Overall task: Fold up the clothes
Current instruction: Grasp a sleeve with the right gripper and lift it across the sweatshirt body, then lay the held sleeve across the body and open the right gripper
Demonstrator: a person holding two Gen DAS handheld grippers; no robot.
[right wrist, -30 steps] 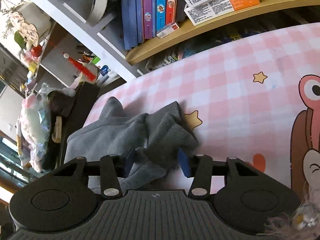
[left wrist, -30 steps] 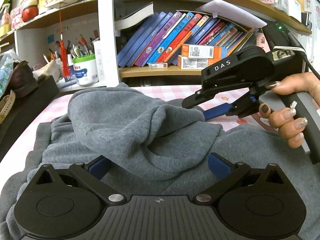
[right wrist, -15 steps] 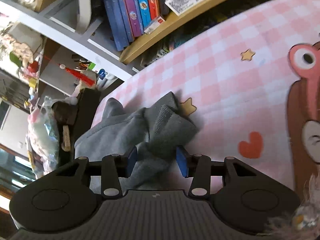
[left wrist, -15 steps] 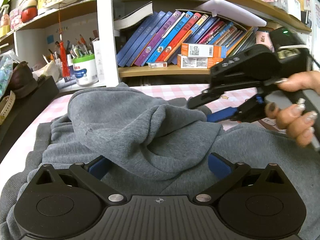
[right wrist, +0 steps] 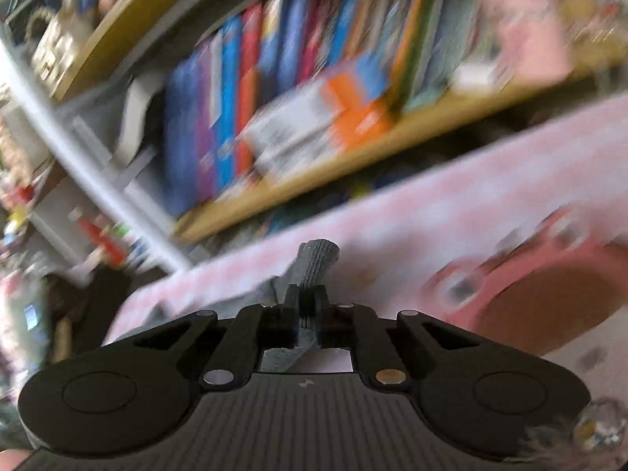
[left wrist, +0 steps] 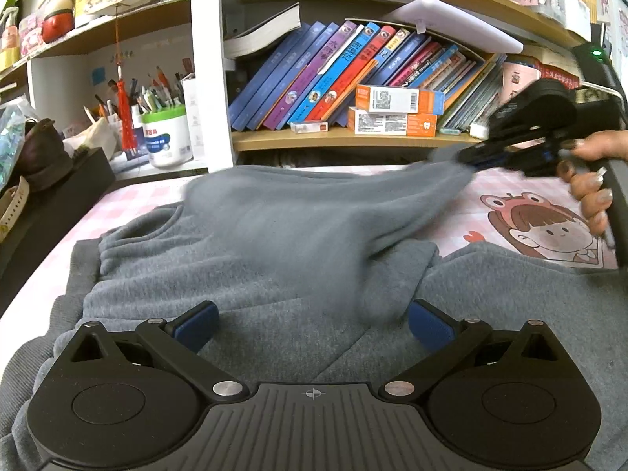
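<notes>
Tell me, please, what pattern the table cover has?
Pink-and-white check table cover with a cartoon print; clearest in the left wrist view.

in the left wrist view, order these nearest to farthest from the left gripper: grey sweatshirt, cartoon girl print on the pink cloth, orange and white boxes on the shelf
1. Grey fleece sweatshirt: directly under the left gripper.
2. Cartoon girl print: right, on the pink checked cloth.
3. Orange and white boxes: behind, on the wooden shelf.

Hoodie [left wrist: 274,235] is soft matt grey fleece (cuff [right wrist: 316,265] is ribbed knit). Grippers look like matt black plastic, shelf [left wrist: 345,141] is smooth wood, books [left wrist: 333,74] glossy.
</notes>
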